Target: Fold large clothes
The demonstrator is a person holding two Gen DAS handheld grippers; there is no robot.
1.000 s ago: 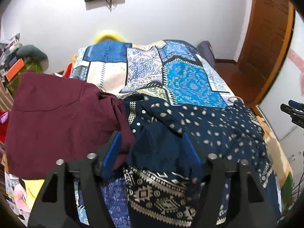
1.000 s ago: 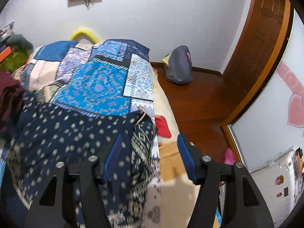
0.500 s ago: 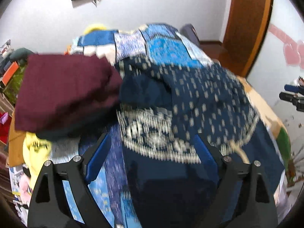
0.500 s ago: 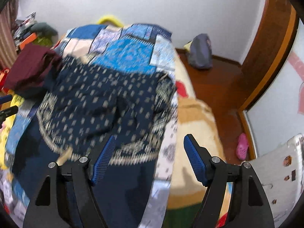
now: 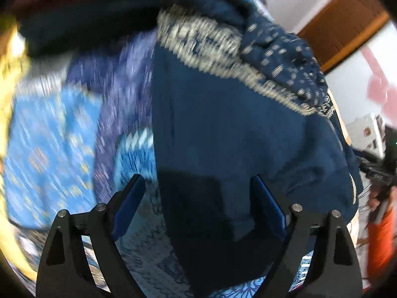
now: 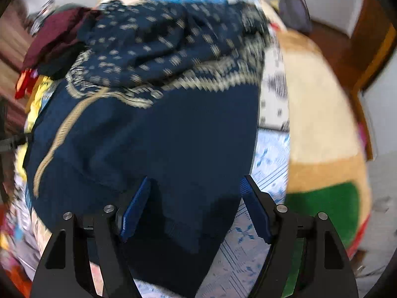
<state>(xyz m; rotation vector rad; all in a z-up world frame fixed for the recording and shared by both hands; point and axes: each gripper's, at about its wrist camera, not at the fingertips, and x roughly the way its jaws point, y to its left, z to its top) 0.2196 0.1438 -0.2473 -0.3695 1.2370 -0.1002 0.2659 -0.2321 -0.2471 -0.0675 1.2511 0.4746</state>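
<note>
The soft, limp navy patterned cloth garment (image 6: 153,134) lies on the blue patchwork bedspread (image 5: 49,134). Left tongs (image 5: 197,201) and right tongs (image 6: 196,198) gape wide over its plain near hem, probably the best hold.

Motion smears most of what my left camera sees: the blue patterned bedspread (image 5: 49,129) is streaks, its print unreadable. The navy garment (image 5: 223,129) runs off the near edge under my left claw (image 5: 196,206), its hem hidden. At the far left the maroon cloth (image 6: 49,37) is cut by the rim, its shape unclear.
</note>
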